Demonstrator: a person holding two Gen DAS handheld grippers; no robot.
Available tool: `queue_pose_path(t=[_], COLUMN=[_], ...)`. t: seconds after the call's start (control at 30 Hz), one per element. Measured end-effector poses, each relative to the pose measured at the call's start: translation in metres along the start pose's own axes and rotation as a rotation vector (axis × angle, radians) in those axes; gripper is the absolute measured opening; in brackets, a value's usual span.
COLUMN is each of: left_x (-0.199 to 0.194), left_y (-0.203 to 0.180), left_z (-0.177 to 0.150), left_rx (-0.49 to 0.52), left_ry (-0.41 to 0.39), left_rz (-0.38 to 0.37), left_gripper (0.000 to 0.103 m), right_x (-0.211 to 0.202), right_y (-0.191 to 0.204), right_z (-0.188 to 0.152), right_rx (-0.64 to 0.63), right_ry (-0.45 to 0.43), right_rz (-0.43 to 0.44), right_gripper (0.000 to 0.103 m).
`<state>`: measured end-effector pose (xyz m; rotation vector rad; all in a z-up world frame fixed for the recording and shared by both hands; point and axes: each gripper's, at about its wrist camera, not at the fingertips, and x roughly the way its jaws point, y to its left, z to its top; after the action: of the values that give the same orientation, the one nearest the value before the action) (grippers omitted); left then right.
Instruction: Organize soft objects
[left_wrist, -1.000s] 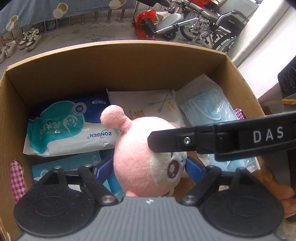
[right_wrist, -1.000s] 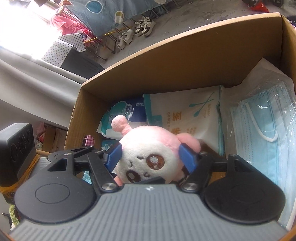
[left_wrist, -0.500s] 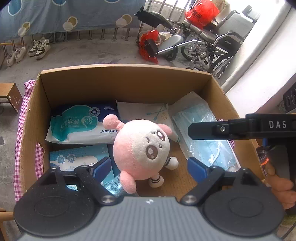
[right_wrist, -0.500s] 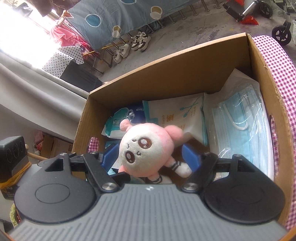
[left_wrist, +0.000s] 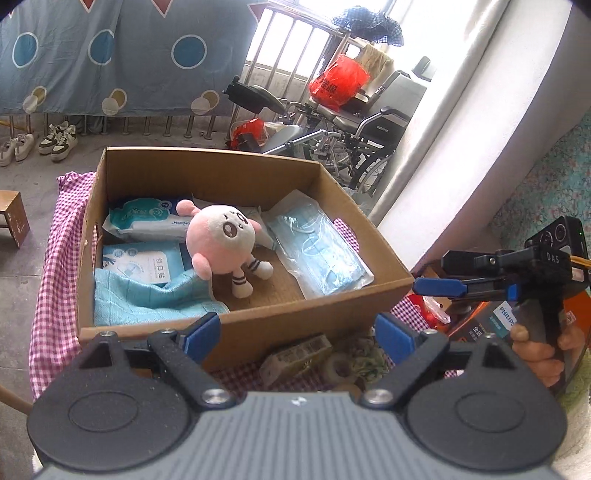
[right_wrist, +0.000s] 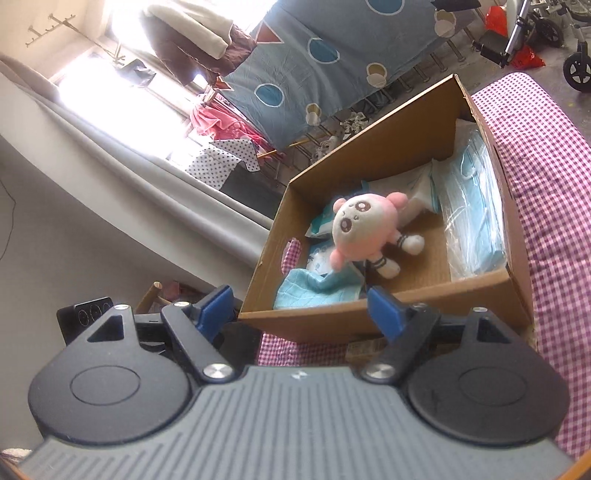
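a: the cardboard box (left_wrist: 332, 295) looks matt brown, plain paper board. and the plush toy (left_wrist: 221, 240)?

b: fuzzy pink and white cloth, soft nap. the mask pack (left_wrist: 317, 247) beside it is glossy clear plastic film, crinkled.

a: the blue towel (left_wrist: 147, 295) is ribbed woven cloth, matt.

b: the checked tablecloth (right_wrist: 554, 184) is thin woven fabric. the left gripper (left_wrist: 295, 334) has grainy black plastic, shiny metal screws, smooth blue pads (left_wrist: 201, 332).

the left wrist view looked forward and down from near the cardboard box (left_wrist: 258, 325)'s front wall. the right wrist view, tilted, faced it from the front-left corner. both shared the box interior and plush toy (left_wrist: 221, 240).
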<state>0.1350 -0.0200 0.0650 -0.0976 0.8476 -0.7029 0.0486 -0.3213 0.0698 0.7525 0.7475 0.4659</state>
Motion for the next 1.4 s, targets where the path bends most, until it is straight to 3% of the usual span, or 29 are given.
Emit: queue_pose_path(t=[0.17,0.3,0.4,0.67,0.83,1.03,1.2,1.3,1.4], left_x=[0.033,0.071,0.099,0.138,0.137,0.105,0.080,0.069,0.072], left_y=[-0.018,-0.027,-0.026,-0.017,-0.014,-0.013,0.001,0.010,0.014], left_z=[-0.048,-0.067,-0.073,-0.079,-0.079,-0.080,-0.087,-0.092,-0.096], left_rx=[0.050,0.116,0.129,0.096,0.090,0.066,-0.053,-0.112,-0.118], left_ry=[0.008,0.059,0.097,0.158,0.151,0.168,0.226,0.208,0.198], left_rz=[0.000,0.048,0.067,0.073,0.058,0.035,0.011,-0.017,0.009], left_gripper=[0.090,0.078,0.072,0.065,0.065,0.065,0.065,0.065,0.065], right_x=[0.001,0.027,0.053,0.102,0.109,0.100,0.108,0.118,0.129], right_y=[-0.020,-0.023,-0.024,-0.049,-0.048,-0.039,-0.038,-0.039,-0.039], right_z=[-0.052,-0.073,-0.074,-0.055,-0.054,-0.059,-0.067,-0.074,-0.079], right_rx=[0.024,-0.040,-0.092,-0.053,-0.044,0.029,0.086,0.086,0.076], right_ry=[-0.017,0.007,0.037,0.101,0.116,0.179,0.263,0.288,0.302], right_rz=[-0.081,-0.166,-0.205,-0.231,-0.226,-0.160,-0.082,-0.100,-0.116], right_gripper=[0.080,0.071,0.063,0.045,0.044,0.045,0.047,0.047,0.047])
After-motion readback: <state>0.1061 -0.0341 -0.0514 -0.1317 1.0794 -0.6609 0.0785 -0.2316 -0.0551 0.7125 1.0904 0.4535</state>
